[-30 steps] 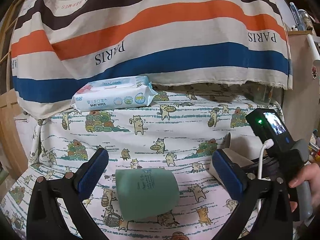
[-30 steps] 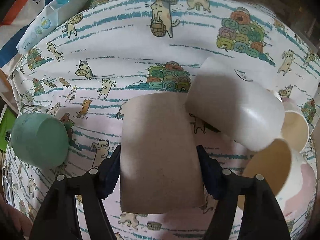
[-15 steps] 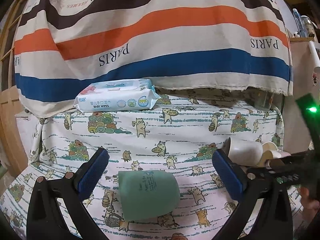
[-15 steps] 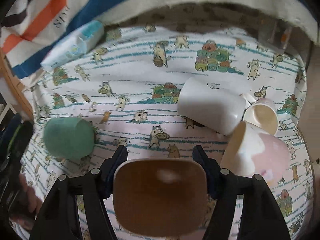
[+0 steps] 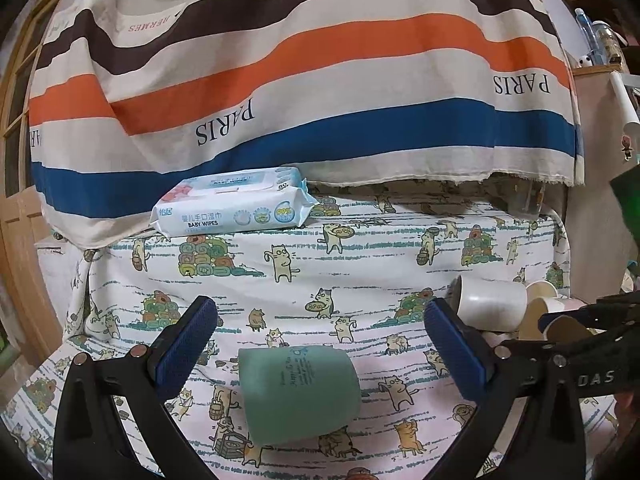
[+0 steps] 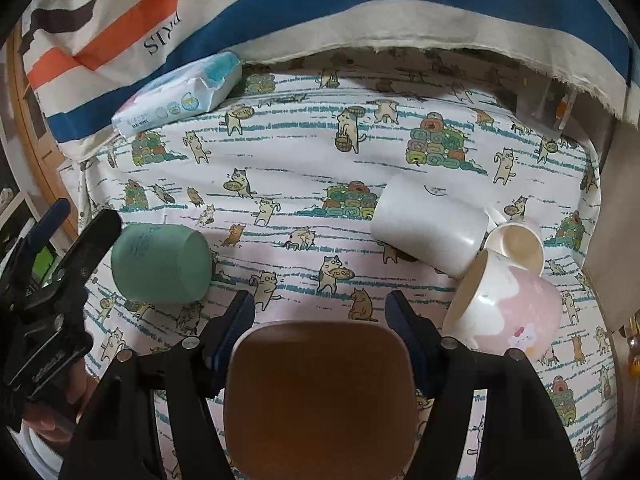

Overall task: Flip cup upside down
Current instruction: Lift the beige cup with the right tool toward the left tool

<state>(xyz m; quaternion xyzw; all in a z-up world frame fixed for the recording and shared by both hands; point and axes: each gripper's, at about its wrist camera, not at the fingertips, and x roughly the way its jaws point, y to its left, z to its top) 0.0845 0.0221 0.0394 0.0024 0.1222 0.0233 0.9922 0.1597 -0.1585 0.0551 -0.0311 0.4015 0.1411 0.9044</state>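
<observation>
My right gripper [image 6: 320,320] is shut on a brown square-mouthed cup [image 6: 320,392], held above the cat-print cloth with its open mouth facing the camera. A green cup [image 5: 298,394] lies on its side on the cloth between the fingers of my open left gripper [image 5: 320,344], which does not touch it. It also shows in the right wrist view [image 6: 160,268], at the left. The right gripper with the brown cup [image 5: 564,330] shows at the right edge of the left wrist view.
A white cup [image 6: 430,228], a small cream cup [image 6: 516,242] and a pink-and-white cup [image 6: 516,308] lie on their sides at the right. A pack of baby wipes [image 5: 232,208] lies at the back left under a striped hanging cloth [image 5: 320,80].
My right gripper has lifted the brown cup off the cloth and tipped it, so I now look into its mouth instead of at its side. The left gripper has barely moved.
</observation>
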